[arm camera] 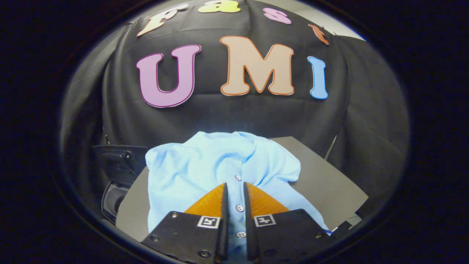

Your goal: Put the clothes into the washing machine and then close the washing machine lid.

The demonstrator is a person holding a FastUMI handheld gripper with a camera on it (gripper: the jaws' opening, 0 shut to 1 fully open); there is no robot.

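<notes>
A light blue button-up shirt [205, 165] lies bunched on the grey table [326, 183]. My gripper [235, 185] is over the shirt's front. Its fingers stand almost together, with the button strip running through the narrow gap between them, and they pinch the fabric there. Three buttons show along that strip. The rest of the shirt spreads out ahead of the fingertips and to both sides. Left of the table, lower down, sits the dark washing machine [117, 161]; part of a rounded opening [113, 200] shows below its raised dark part.
The booth's black cloth wall [366, 121] hangs close behind the table and wraps around both sides. The table's right corner [364, 196] ends near small light objects at the lower right.
</notes>
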